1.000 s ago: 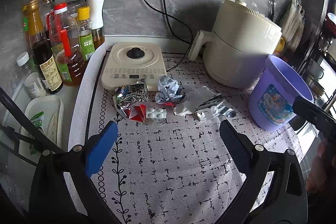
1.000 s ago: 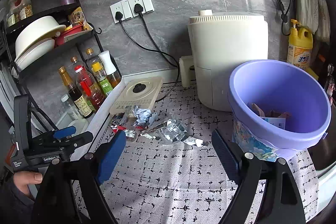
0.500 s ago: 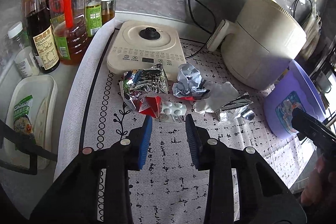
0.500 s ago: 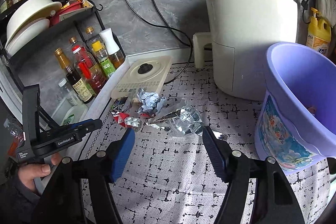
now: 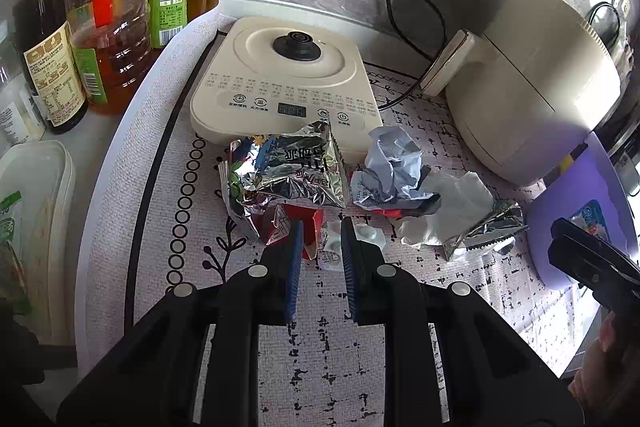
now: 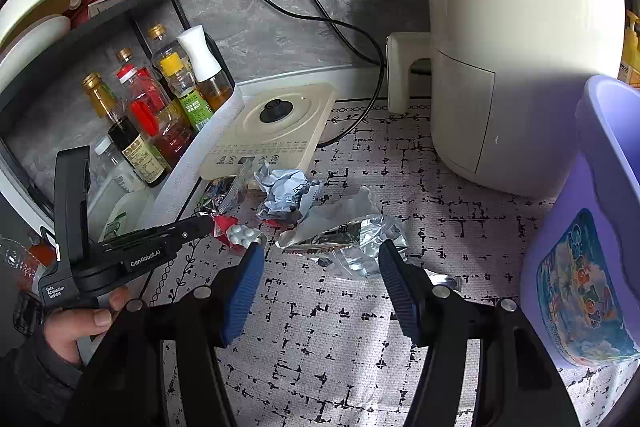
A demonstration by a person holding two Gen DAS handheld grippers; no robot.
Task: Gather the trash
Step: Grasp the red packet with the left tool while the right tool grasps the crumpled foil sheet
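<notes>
Trash lies on the patterned mat: a silver foil snack bag, a crumpled blue-white paper, a white tissue, a foil strip, a red wrapper and a pill blister. My left gripper is nearly shut around the red wrapper and the blister's edge. In the right wrist view the left gripper tips touch the red wrapper and blister. My right gripper is open and empty just before the foil strip. The purple bin stands at the right.
A cream induction cooker sits behind the trash, a cream air fryer at the back right with cords. Oil and sauce bottles stand at the left beside a white tray. A shelf with bowls hangs at the left.
My left gripper moved forward and down to the red wrapper and closed from wide open to nearly shut. My right gripper moved forward and left toward the foil strip, narrowing a little.
</notes>
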